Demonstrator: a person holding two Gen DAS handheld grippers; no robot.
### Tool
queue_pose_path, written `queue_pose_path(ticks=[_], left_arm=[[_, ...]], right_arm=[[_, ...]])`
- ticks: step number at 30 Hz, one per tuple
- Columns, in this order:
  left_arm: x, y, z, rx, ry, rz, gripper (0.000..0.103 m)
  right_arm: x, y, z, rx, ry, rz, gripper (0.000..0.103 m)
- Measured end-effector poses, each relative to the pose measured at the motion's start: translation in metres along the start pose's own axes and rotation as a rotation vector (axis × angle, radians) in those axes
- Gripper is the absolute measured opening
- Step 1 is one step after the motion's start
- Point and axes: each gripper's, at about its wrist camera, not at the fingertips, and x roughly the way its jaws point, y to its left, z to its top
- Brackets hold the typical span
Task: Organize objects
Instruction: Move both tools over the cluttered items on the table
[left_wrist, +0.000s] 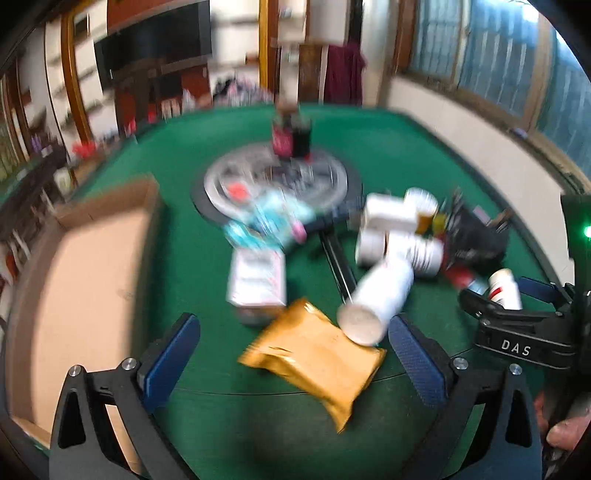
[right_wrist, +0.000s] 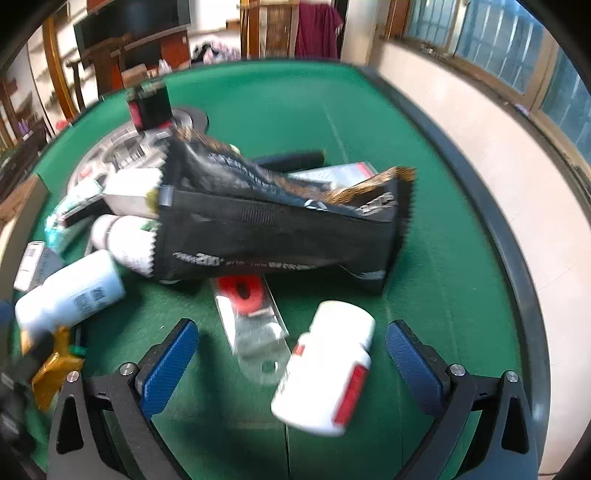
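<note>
A gold foil packet (left_wrist: 314, 360) lies on the green table between the blue pads of my left gripper (left_wrist: 293, 350), which is open and not touching it. A white bottle (left_wrist: 376, 299) lies tipped against the packet's far corner. In the right wrist view my right gripper (right_wrist: 291, 350) is open over a white bottle with a red label (right_wrist: 327, 369) that lies on its side between the fingers, untouched. Just beyond it lie a clear blister pack with a red ring (right_wrist: 247, 314) and a large black bag (right_wrist: 280, 225).
An open cardboard box (left_wrist: 85, 291) stands at the left. A round silver tray (left_wrist: 277, 181) with a dark can (left_wrist: 291, 136) sits mid-table. White bottles (left_wrist: 399, 229), a white carton (left_wrist: 256, 280) and teal packets (left_wrist: 266, 218) crowd the middle. The table's dark rim (right_wrist: 491, 229) curves right.
</note>
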Motion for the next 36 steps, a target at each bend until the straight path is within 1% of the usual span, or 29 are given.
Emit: queue_pose_path(ticks=[2, 5, 7, 8, 9, 10, 11, 12, 14, 17, 18, 19, 22, 23, 25, 27, 28, 29, 31, 32, 34, 36], left_arm=[[-0.025, 0.011, 0.002, -0.003, -0.062, -0.010, 0.102], [-0.050, 0.023, 0.003, -0.001, -0.122, -0.009, 0.102], [-0.057, 0.029, 0.004, -0.003, -0.109, 0.005, 0.102], [-0.059, 0.031, 0.005, -0.017, -0.080, 0.010, 0.102], [-0.062, 0.030, 0.006, -0.036, -0.057, -0.005, 0.102], [-0.068, 0.031, 0.008, -0.049, -0.046, -0.032, 0.102], [-0.076, 0.026, 0.012, -0.060, -0.030, -0.076, 0.102], [-0.087, 0.018, 0.017, -0.057, -0.011, -0.116, 0.102], [-0.114, -0.005, 0.027, -0.018, -0.008, -0.190, 0.102], [-0.177, -0.055, 0.047, 0.116, -0.054, -0.294, 0.102], [-0.203, -0.076, 0.052, 0.181, -0.076, -0.335, 0.102], [-0.219, -0.091, 0.054, 0.234, -0.093, -0.355, 0.102], [-0.270, -0.141, 0.050, 0.434, -0.153, -0.377, 0.103], [-0.280, -0.152, 0.048, 0.480, -0.162, -0.393, 0.103], [-0.297, -0.163, 0.045, 0.532, -0.183, -0.404, 0.103], [-0.299, -0.162, 0.046, 0.544, -0.196, -0.392, 0.103], [-0.294, -0.158, 0.048, 0.528, -0.176, -0.385, 0.103], [-0.287, -0.150, 0.052, 0.491, -0.136, -0.399, 0.103], [-0.282, -0.138, 0.056, 0.428, -0.097, -0.413, 0.103], [-0.280, -0.132, 0.059, 0.402, -0.099, -0.399, 0.103], [-0.281, -0.125, 0.057, 0.404, -0.115, -0.382, 0.103], [-0.277, -0.114, 0.054, 0.418, -0.168, -0.366, 0.103]], right_arm=[[-0.017, 0.001, -0.004, -0.004, -0.074, -0.015, 0.103], [-0.057, -0.005, -0.007, 0.007, -0.212, -0.031, 0.103], [-0.092, -0.010, -0.004, 0.030, -0.335, -0.039, 0.103], [-0.101, -0.011, 0.000, 0.034, -0.376, -0.048, 0.103], [-0.106, -0.003, 0.006, 0.026, -0.418, -0.064, 0.103], [-0.103, 0.002, 0.012, -0.002, -0.409, -0.077, 0.103], [-0.098, 0.005, 0.016, -0.025, -0.377, -0.076, 0.103], [-0.089, 0.008, 0.021, -0.050, -0.316, -0.064, 0.103], [-0.081, 0.003, 0.015, -0.025, -0.284, -0.031, 0.103], [-0.069, -0.011, 0.004, 0.037, -0.243, 0.006, 0.103], [-0.065, -0.014, -0.001, 0.049, -0.232, 0.003, 0.103], [-0.062, -0.016, -0.004, 0.055, -0.224, -0.005, 0.103], [-0.062, -0.023, -0.008, 0.069, -0.222, -0.051, 0.103], [-0.065, -0.025, -0.010, 0.077, -0.229, -0.065, 0.103], [-0.069, -0.028, -0.010, 0.097, -0.234, -0.072, 0.103], [-0.072, -0.031, -0.007, 0.103, -0.226, -0.064, 0.103], [-0.072, -0.032, -0.007, 0.104, -0.223, -0.063, 0.103], [-0.072, -0.031, -0.006, 0.105, -0.222, -0.063, 0.103], [-0.073, -0.030, -0.004, 0.106, -0.225, -0.064, 0.103], [-0.074, -0.030, -0.003, 0.105, -0.228, -0.066, 0.103], [-0.076, -0.030, 0.000, 0.109, -0.231, -0.060, 0.103], [-0.081, -0.031, 0.004, 0.125, -0.233, -0.045, 0.103]])
